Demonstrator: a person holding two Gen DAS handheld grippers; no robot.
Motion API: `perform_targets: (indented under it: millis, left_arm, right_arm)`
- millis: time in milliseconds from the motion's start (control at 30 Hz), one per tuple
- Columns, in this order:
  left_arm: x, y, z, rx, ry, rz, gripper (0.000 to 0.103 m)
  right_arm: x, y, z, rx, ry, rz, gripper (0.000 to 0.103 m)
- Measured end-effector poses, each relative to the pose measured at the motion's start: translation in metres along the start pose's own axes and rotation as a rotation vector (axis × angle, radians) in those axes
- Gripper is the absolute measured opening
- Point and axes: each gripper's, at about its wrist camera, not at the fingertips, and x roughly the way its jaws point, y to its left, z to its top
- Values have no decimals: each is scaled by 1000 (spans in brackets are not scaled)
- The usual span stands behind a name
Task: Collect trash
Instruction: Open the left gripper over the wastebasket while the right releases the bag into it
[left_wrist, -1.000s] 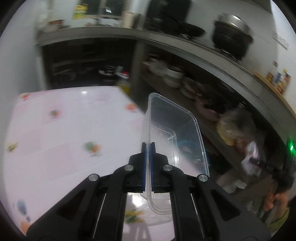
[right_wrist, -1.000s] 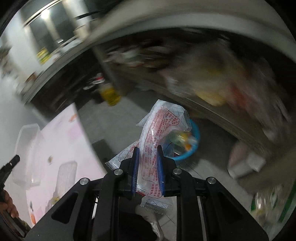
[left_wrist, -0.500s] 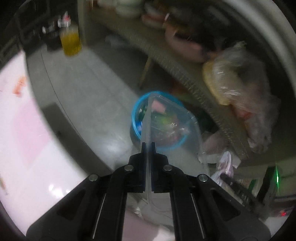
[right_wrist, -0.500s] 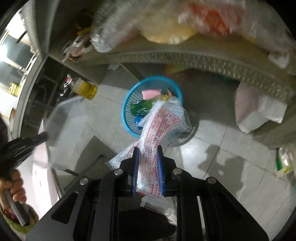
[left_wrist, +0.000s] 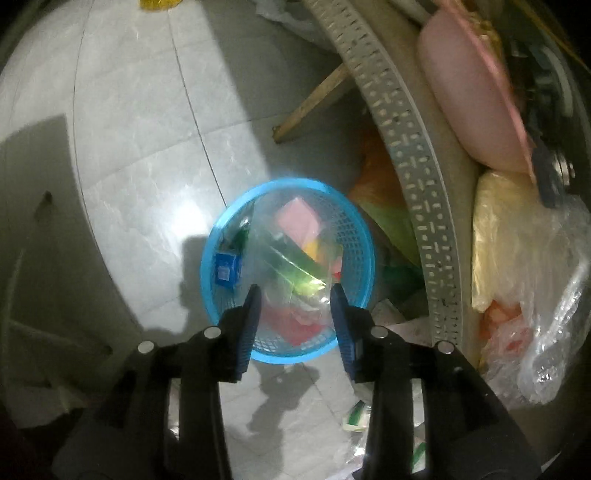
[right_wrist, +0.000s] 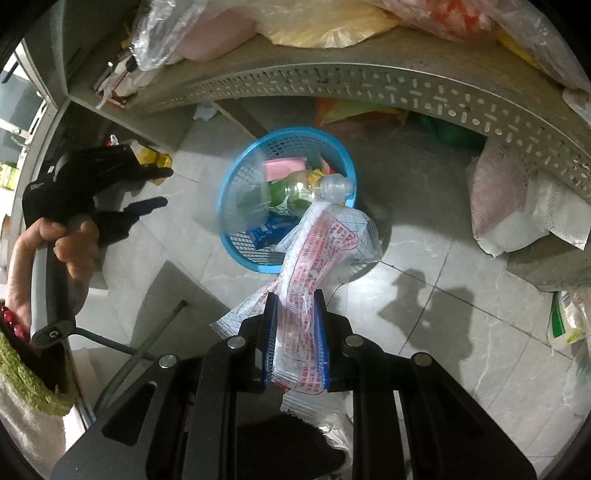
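A blue mesh basket (left_wrist: 202, 273) (right_wrist: 295, 131) stands on the tiled floor with a green bottle (right_wrist: 295, 190), a pink pack (left_wrist: 297, 221) and a blue packet (left_wrist: 226, 269) in it. My left gripper (left_wrist: 295, 291) (right_wrist: 166, 186) hangs above the basket and its jaws are opening. The clear plastic container (left_wrist: 284, 251) (right_wrist: 240, 199) is blurred, free of the pads, dropping into the basket. My right gripper (right_wrist: 295, 299) is shut on a clear wrapper with red print (right_wrist: 325, 236), held above the basket's near rim.
A grey perforated shelf edge (right_wrist: 369, 83) (left_wrist: 413, 177) curves over the basket, loaded with plastic bags (left_wrist: 524, 288). White sacks (right_wrist: 517, 218) lie on the floor at the right. A wooden leg (left_wrist: 314, 103) slants behind the basket. A hand (right_wrist: 70, 243) holds the left gripper's handle.
Both grippers swung down from the table toward the floor basket. The left gripper's jaws parted and the clear container left them. The right gripper kept its hold on the wrapper.
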Motion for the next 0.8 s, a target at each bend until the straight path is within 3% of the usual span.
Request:
perform_targets:
  millis: [100,300,500,633,767,800]
  left_arm:
    - [0,3,-5,-1,21,-20,36]
    - [-41,12,-8,15,-21,-96,36]
    - [-138,23,-31,138,-139,-144,37]
    - [-200,30,-62,238,-233,-140,46]
    - [-259,47,-107,348,-357,-81,61]
    - [-268,52,-117,365,-381,-63,63]
  right_arm:
    - [5,-1,0,-9,2,-13,19]
    - [30,12,5,-43,14,-6,19]
    - [68,37,21,-133,27,-46,20]
    - [104,57,44,-186,24,-86,25]
    - [145,66,67,-202,42,-104,57]
    - [155,66,70,-208,52,-119,60]
